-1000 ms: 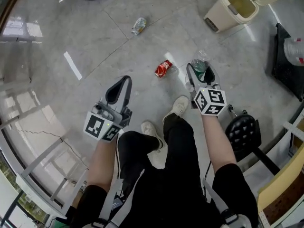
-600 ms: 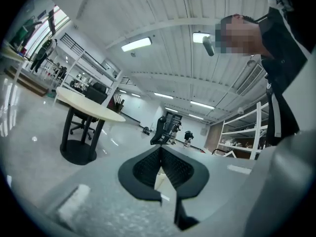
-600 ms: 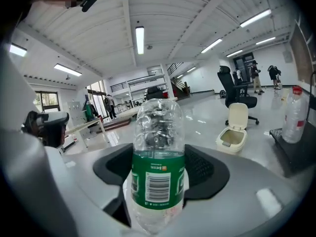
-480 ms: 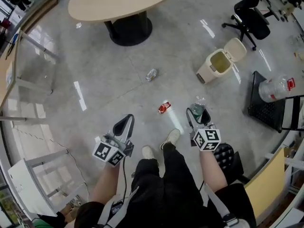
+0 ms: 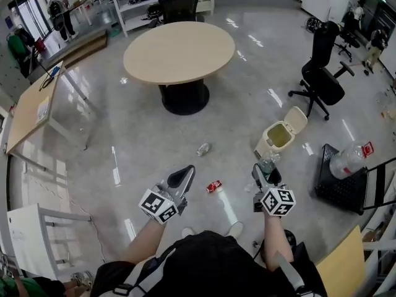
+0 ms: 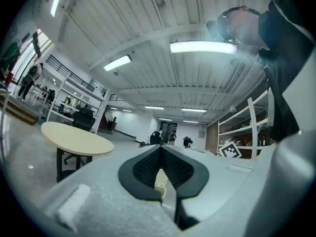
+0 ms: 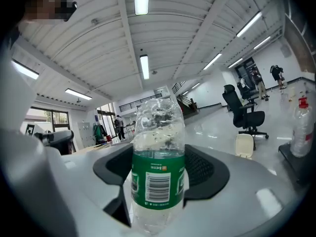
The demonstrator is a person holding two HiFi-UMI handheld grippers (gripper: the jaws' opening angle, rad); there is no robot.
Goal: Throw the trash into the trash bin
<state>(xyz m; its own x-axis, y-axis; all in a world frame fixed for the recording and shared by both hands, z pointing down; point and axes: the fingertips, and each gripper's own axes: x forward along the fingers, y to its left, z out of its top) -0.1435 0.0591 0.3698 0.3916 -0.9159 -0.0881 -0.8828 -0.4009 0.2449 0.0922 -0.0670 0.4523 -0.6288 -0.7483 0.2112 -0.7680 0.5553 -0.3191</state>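
Black clothes [image 5: 204,265]; grey left gripper [image 5: 185,173], right gripper [image 5: 266,172] (black-and-white marker cubes [image 5: 159,205]).

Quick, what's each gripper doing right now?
Left gripper: closed, nothing between its jaws.
Right gripper: closed on the plastic bottle.

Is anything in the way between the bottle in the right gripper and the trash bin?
Nothing visible. The right gripper holds the bottle; only floor lies between it and the open trash bin ahead. The red can lies off to the left.
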